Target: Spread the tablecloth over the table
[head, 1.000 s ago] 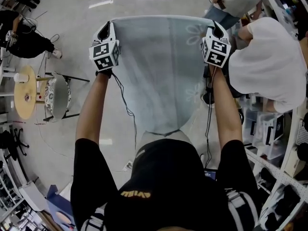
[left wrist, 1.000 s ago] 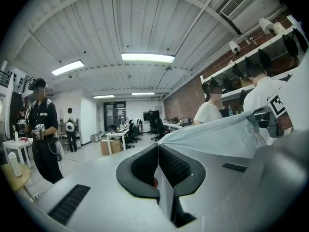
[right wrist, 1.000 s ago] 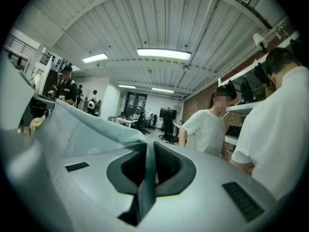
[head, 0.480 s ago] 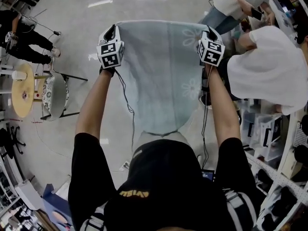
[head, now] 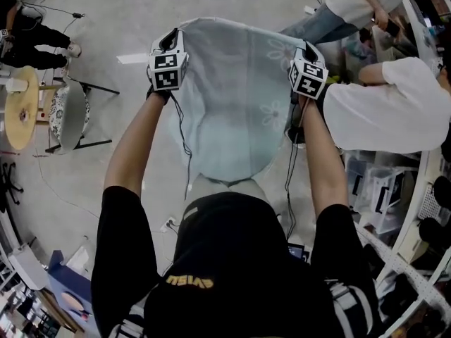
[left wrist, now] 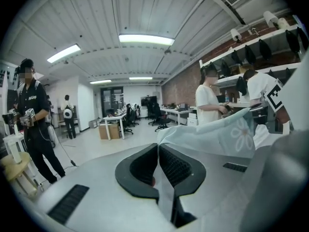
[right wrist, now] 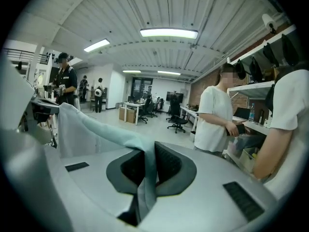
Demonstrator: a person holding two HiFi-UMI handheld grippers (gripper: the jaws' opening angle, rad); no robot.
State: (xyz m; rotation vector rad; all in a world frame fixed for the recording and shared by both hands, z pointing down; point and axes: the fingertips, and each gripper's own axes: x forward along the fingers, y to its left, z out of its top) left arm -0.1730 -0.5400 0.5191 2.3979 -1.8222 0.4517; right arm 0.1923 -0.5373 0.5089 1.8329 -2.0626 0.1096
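A pale blue-green tablecloth point(head: 232, 97) with faint flower prints hangs stretched in the air between my two raised grippers. My left gripper point(head: 171, 39) is shut on its upper left corner, and the cloth point(left wrist: 212, 137) runs out of the closed jaws to the right in the left gripper view. My right gripper point(head: 307, 48) is shut on the upper right corner; there the cloth point(right wrist: 91, 132) trails left from the pinched jaws. The lower edge of the cloth hangs near my chest. No table for the cloth shows in any view.
A round wooden side table point(head: 20, 115) and a patterned chair point(head: 65, 115) stand at the left. A person in a white shirt point(head: 384, 111) bends close on my right, beside shelves point(head: 423, 210). Another person in black point(left wrist: 34, 124) stands at the far left.
Both grippers have come down together with the cloth still stretched between them. The person in black at the far left has shifted.
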